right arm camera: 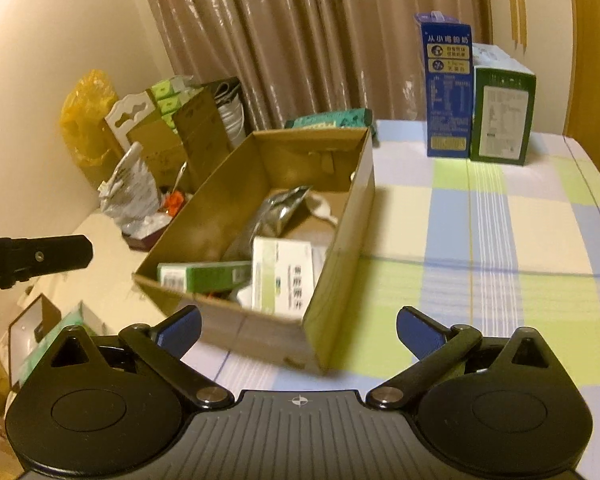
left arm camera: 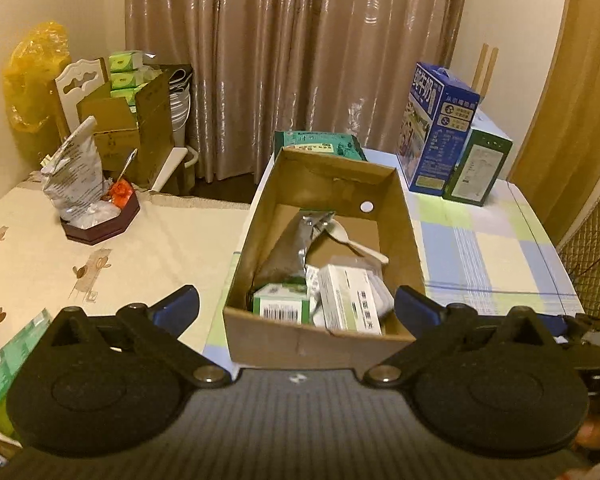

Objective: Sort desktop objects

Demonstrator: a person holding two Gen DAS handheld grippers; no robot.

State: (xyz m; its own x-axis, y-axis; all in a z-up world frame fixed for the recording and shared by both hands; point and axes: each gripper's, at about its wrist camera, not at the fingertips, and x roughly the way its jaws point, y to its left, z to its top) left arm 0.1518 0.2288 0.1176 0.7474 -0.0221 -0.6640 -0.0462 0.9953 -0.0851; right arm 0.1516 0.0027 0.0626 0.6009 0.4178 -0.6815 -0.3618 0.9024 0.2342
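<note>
An open cardboard box (left arm camera: 404,216) (right arm camera: 340,248) sits on the checked tablecloth. Inside lie a white-green medicine box (left arm camera: 350,300) (right arm camera: 282,276), a small green box (left arm camera: 282,304) (right arm camera: 204,276), a silver foil pouch (left arm camera: 292,244) (right arm camera: 280,212) and a white spoon (left arm camera: 356,246). My left gripper (left arm camera: 298,312) is open and empty, just in front of the box's near wall. My right gripper (right arm camera: 298,330) is open and empty, at the box's near right corner. The left gripper's finger (right arm camera: 40,258) shows at the left edge of the right wrist view.
A blue milk carton (left arm camera: 436,128) (right arm camera: 448,88) and a green carton (left arm camera: 480,164) (right arm camera: 502,114) stand at the back right. A green pack (left arm camera: 316,144) (right arm camera: 332,120) lies behind the box. A dark tray (left arm camera: 100,226) with a crumpled bag stands left. Cartons, a yellow bag (left arm camera: 28,80) behind.
</note>
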